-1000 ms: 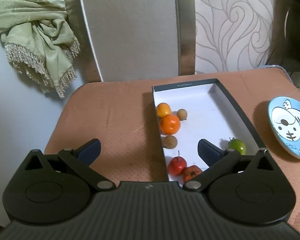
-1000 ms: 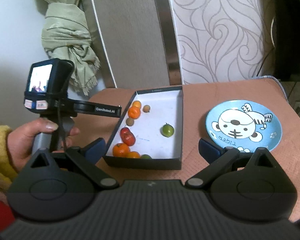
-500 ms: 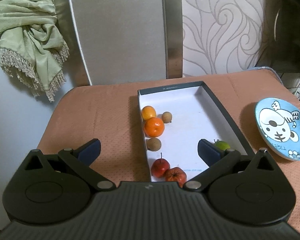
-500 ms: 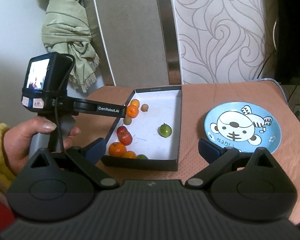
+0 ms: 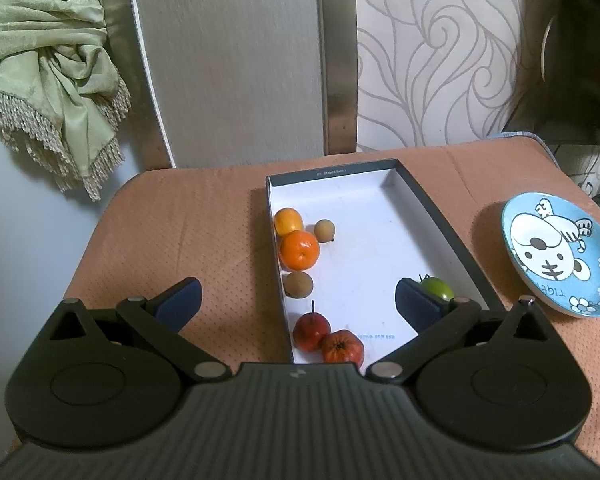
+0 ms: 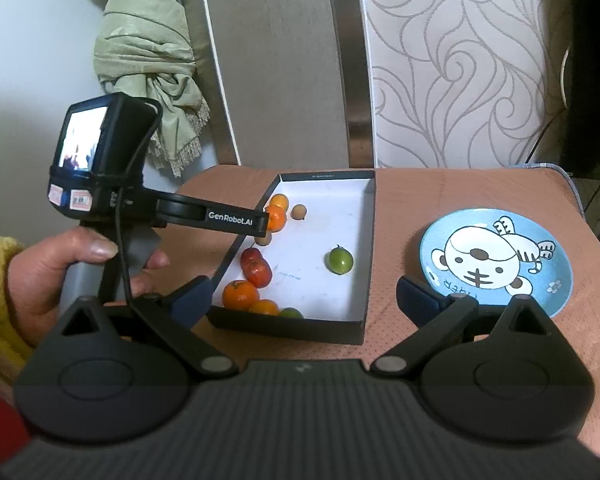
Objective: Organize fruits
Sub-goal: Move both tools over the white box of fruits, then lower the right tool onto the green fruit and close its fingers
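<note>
Fruits – round, glossy, in box | left claw wide, empty | right claw wide, empty

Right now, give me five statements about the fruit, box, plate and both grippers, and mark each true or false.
1. The plate holds an orange. False: it holds no fruit.
2. The green fruit lies apart from the others in the box. True.
3. The left gripper is shut on a red fruit. False: it is open and holds nothing.
4. The right gripper is open. True.
5. The plate sits inside the box. False: it sits beside it on the table.
</note>
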The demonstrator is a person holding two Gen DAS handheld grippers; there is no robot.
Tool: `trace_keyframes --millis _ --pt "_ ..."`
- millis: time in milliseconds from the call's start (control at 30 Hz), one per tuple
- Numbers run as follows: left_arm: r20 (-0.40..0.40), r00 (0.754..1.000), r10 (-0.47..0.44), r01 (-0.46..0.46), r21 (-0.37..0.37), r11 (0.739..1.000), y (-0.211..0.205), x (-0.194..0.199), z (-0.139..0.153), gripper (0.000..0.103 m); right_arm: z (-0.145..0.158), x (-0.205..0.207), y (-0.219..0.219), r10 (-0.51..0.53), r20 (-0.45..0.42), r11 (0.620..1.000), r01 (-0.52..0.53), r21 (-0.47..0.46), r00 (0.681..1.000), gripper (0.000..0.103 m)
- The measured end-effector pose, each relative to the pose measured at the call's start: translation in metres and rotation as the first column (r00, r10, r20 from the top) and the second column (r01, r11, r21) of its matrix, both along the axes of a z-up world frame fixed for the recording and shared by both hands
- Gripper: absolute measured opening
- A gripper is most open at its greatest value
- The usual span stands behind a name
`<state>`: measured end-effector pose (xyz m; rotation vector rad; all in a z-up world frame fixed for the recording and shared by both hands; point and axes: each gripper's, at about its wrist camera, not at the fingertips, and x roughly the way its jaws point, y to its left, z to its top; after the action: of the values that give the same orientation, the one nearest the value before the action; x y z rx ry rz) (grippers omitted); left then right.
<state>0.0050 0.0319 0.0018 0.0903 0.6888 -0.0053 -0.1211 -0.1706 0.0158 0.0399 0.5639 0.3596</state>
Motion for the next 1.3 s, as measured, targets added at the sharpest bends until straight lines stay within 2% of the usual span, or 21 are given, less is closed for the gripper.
trace_keyframes --millis 300,600,733,967,1067,1300 --pt "-0.001 1.000 -0.017 0.017 0.000 1.000 -0.001 -0.003 0.000 0.103 -0.001 0.005 0.002 0.017 0.003 1.000 -0.017 -0.001 1.000 0.097" --pt "0.003 1.000 -0.025 0.025 -0.008 1.000 -0.002 -0.008 0.001 0.103 -0.006 0.009 0.007 0.040 0.023 0.998 -0.039 -0.039 0.999 0.096" --pt "0.005 1.000 -0.024 0.024 -0.004 1.000 -0.002 -0.010 0.000 0.103 -0.007 0.011 0.005 0.035 0.014 0.999 -0.034 -0.030 0.999 0.091" --pt "0.015 0.999 -0.040 0.040 -0.006 0.999 -0.005 -0.017 -0.001 0.103 -0.010 0.010 0.006 0.044 0.014 0.999 -0.043 -0.028 0.999 0.090" --pt "0.018 0.999 -0.045 0.045 -0.005 0.999 -0.006 -0.019 -0.002 0.103 -0.012 0.011 0.006 0.043 0.008 0.999 -0.043 -0.030 0.999 0.081" --pt "0.019 0.999 -0.048 0.049 -0.013 0.999 -0.007 -0.020 -0.001 0.103 -0.012 0.016 0.006 0.039 0.018 0.998 -0.038 -0.040 0.999 0.081"
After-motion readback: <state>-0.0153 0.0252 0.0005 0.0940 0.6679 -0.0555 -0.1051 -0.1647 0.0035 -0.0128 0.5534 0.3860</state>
